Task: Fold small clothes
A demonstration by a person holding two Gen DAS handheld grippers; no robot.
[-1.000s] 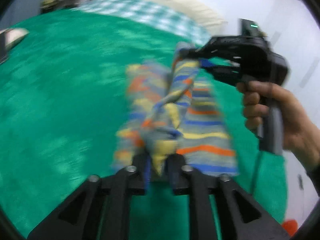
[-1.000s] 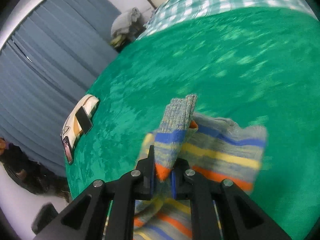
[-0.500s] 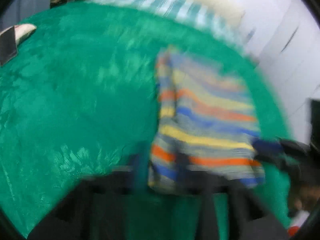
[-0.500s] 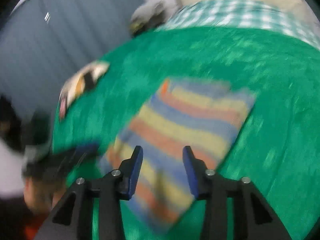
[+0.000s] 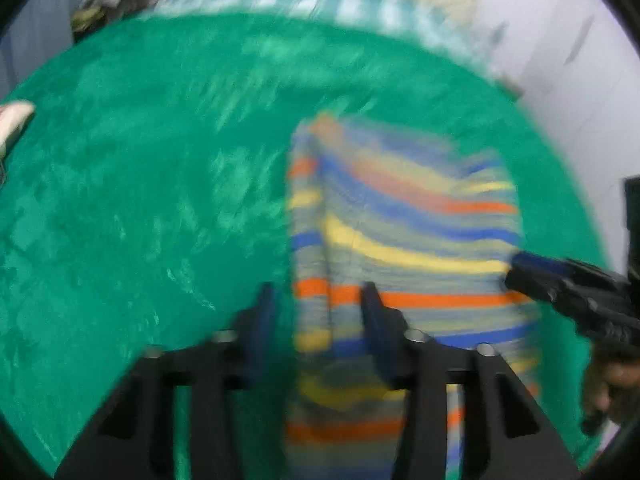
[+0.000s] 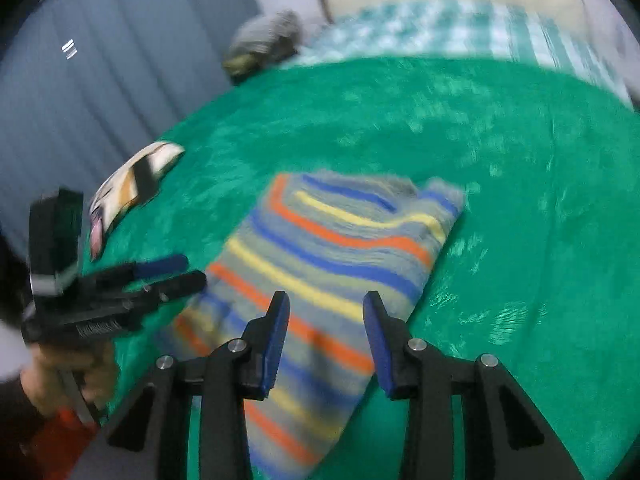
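Striped garment (image 6: 332, 264) lies folded flat on green blanket (image 6: 500, 152). Left gripper (image 5: 320, 312) jaws opening, seemingly clear of the blurred cloth; right gripper (image 6: 326, 320) part open, holding nothing.

I see even, soft indoor light with no hard shadows and no glare, though the green blanket (image 5: 160, 200) shows pale sheen streaks across its nap. Motion blur smears both views: from my left wrist the striped garment (image 5: 400, 232) and the left gripper (image 5: 316, 320) are soft, while the right gripper (image 6: 326, 336) reads sharper in its own view. Fisheye bending curves the blanket's far edge, dark vignette fills the corners, and the checked bedding (image 6: 440, 28) beyond is out of focus.
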